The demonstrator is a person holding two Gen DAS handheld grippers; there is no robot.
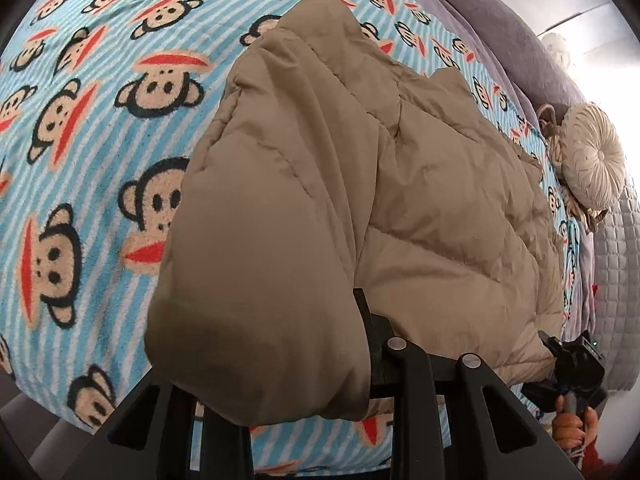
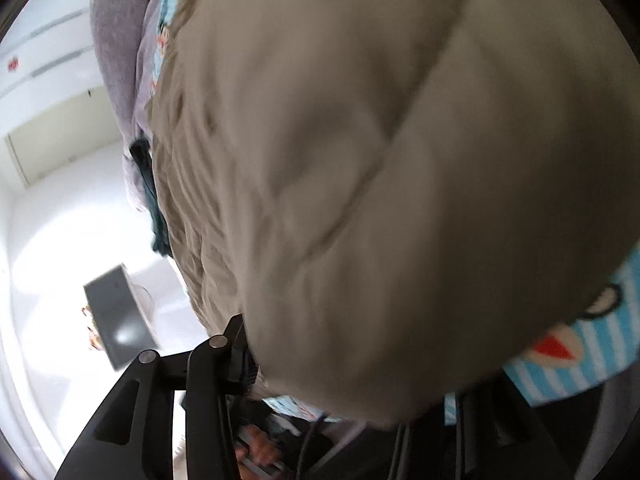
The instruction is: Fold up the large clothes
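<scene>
A tan puffer jacket [image 1: 340, 184] lies on a bed covered by a blue striped monkey-print blanket [image 1: 100, 140]. My left gripper [image 1: 320, 344] is shut on the jacket's near edge; padded fabric bulges over the left finger and only the right finger [image 1: 368, 320] shows. The right gripper [image 1: 568, 364] shows at the jacket's right corner in the left wrist view. In the right wrist view the jacket [image 2: 380, 160] fills the frame, blurred, and the right gripper [image 2: 304, 360] is shut on its edge, with only its left finger [image 2: 238, 344] showing.
A round cream cushion [image 1: 592, 156] and a grey quilt [image 1: 500, 28] lie at the bed's far right. The bed's near edge runs just below my left gripper. In the right wrist view a white floor and a dark box [image 2: 116, 316] lie to the left.
</scene>
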